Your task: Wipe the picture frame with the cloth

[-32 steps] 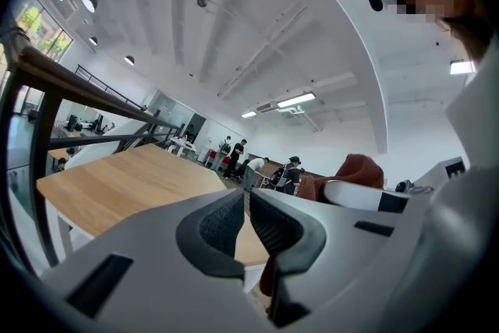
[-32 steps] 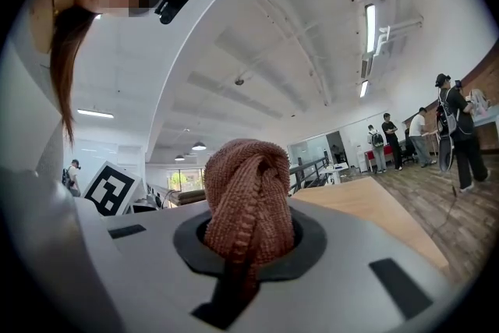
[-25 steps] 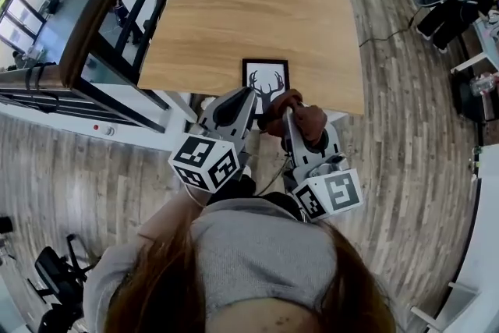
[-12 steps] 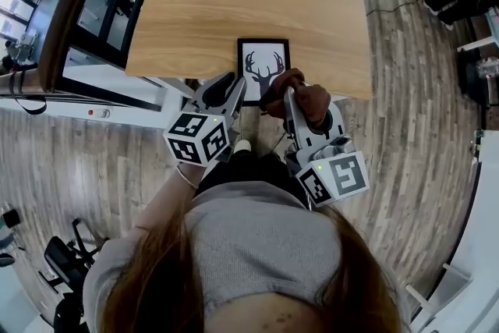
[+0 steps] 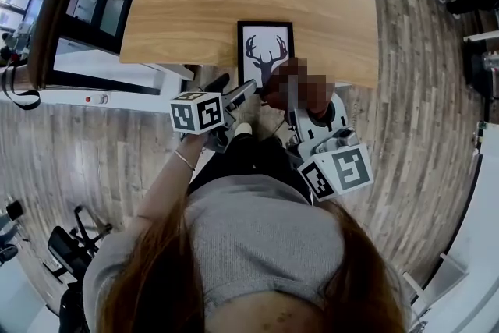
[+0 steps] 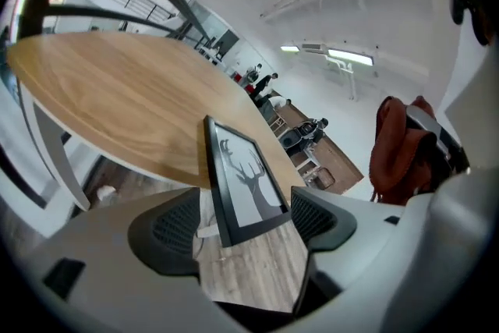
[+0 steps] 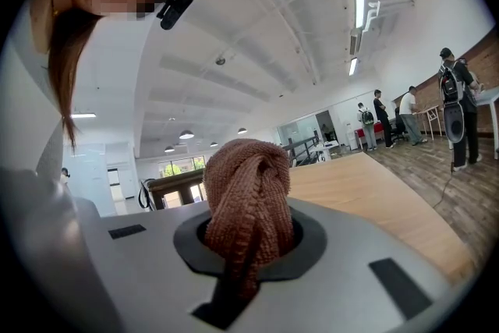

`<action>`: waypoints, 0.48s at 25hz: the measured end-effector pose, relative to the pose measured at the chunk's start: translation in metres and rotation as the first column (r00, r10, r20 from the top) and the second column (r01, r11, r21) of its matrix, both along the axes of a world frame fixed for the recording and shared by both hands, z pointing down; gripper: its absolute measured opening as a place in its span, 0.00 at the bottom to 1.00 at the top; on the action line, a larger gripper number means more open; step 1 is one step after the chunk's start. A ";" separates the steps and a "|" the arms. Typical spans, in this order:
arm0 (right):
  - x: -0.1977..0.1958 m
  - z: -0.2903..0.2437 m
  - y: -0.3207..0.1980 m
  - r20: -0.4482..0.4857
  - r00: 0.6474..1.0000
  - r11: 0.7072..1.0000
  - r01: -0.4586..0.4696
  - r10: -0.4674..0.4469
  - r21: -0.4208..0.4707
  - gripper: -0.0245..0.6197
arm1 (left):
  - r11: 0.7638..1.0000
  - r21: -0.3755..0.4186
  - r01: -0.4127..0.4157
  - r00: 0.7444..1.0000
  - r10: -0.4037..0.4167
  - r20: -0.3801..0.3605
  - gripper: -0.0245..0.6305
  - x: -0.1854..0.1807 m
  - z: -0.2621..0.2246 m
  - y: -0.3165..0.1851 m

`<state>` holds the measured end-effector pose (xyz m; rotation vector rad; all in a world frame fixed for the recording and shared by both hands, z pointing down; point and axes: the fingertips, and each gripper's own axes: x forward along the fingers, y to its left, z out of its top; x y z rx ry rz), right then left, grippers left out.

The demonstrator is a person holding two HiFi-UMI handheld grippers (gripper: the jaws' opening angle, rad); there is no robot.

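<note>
The left gripper [image 6: 245, 228] had just been opening its jaws, and they stood wide apart with nothing pressed between the pads. The near corner of the black-framed rectangular picture of an antlered deer's head [image 6: 243, 175] showed in the gap, apparently just ahead of the tips and untouched by them. That spread, lined up on the corner, read as a reach to take the frame by its edge and steady it.

The right gripper [image 7: 249, 246] was clamped on a reddish-brown terry cloth [image 7: 251, 183]. The cloth was bunched into a knob that stood out past the jaw tips, presumably so that soft cloth rather than plastic would meet the glass. In the head view it was held just beside the frame's near right corner, but the mosaic patch hid whether it touched.

The frame lay flat at the near edge of the light wooden table [image 6: 109, 90]. Its near end jutted out over the grey plank floor [image 5: 405, 129], which probably left that corner free for a grip. Wiping looked not yet begun.
</note>
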<state>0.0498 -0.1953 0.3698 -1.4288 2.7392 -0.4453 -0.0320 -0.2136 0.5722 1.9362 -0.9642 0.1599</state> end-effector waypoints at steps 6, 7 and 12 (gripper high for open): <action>0.006 0.006 0.002 -0.012 1.000 1.000 -0.026 0.026 -0.018 0.11 | 0.993 -0.093 -0.075 0.996 0.071 -0.052 0.56 0.013 0.029 -0.005; 0.006 0.007 0.002 -0.015 0.999 0.999 -0.031 0.031 -0.020 0.11 | 0.990 -0.104 -0.092 0.994 0.085 -0.073 0.56 0.017 0.031 -0.007; 0.011 0.007 0.002 -0.025 0.998 0.998 -0.055 0.055 -0.021 0.11 | 0.979 -0.144 -0.142 0.979 0.117 -0.170 0.56 0.032 0.041 -0.013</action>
